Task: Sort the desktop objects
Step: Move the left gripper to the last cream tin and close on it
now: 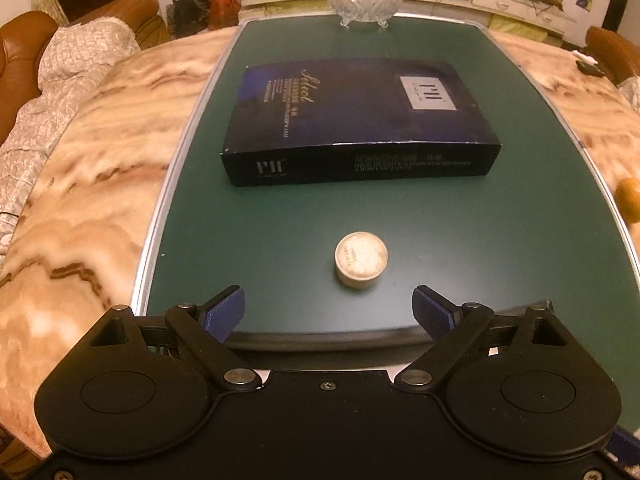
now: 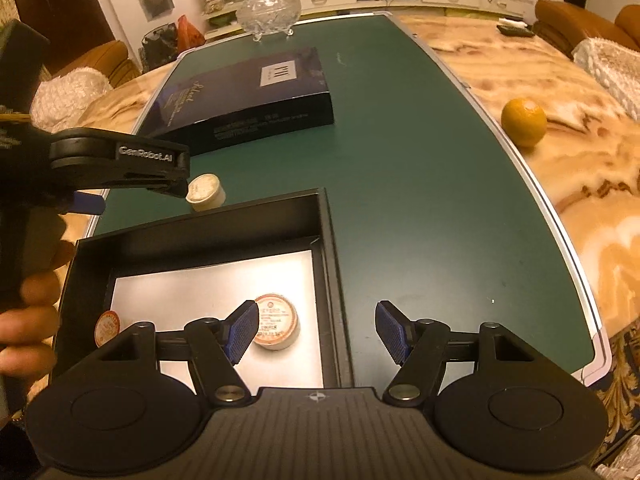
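The left tongs (image 1: 328, 306) stood wide apart and empty, poised just short of a small round cream-coloured tin (image 1: 361, 260) on the green board (image 1: 440, 220) covering the marble-patterned bench (image 1: 100, 152). Beyond it lay a flat dark-blue cardboard box lid (image 1: 352, 120). The right tongs (image 2: 316, 330) gaped too, over an open black tray (image 2: 200, 232) holding two round tins (image 2: 276, 322). An orange (image 2: 523, 121) sat near the board's edge.
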Available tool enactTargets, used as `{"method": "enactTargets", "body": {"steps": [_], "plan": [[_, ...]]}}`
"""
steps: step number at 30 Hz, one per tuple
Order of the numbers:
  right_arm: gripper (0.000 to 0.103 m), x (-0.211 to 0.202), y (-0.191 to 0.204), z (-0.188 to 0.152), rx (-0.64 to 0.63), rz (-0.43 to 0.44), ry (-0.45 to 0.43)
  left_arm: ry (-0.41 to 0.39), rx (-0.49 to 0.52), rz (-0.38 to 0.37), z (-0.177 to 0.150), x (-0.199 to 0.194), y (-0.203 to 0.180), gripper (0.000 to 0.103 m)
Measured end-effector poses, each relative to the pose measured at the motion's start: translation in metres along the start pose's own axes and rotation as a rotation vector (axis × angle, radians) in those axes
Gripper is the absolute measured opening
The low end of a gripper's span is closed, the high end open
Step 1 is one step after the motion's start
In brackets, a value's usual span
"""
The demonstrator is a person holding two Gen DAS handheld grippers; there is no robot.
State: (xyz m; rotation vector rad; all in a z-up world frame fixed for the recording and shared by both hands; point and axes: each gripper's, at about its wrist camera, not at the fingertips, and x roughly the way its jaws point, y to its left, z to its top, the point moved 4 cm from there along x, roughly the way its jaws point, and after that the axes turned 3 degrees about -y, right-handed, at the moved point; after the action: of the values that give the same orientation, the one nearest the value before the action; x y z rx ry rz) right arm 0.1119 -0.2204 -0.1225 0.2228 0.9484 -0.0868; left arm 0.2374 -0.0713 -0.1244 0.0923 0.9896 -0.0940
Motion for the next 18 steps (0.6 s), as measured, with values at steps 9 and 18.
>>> {"method": "enactTargets", "body": {"steps": [9, 18], "plan": [[0.069, 0.005, -0.003, -0.001, -0.001, 0.010, 0.000, 0.026, -0.023, -0.005, 0.005, 0.029, -0.009, 0.094], [0.070, 0.009, -0.008, -0.003, 0.011, 0.014, 0.009, 0.049, -0.041, 0.013, 0.010, 0.055, -0.011, 0.094]]}}
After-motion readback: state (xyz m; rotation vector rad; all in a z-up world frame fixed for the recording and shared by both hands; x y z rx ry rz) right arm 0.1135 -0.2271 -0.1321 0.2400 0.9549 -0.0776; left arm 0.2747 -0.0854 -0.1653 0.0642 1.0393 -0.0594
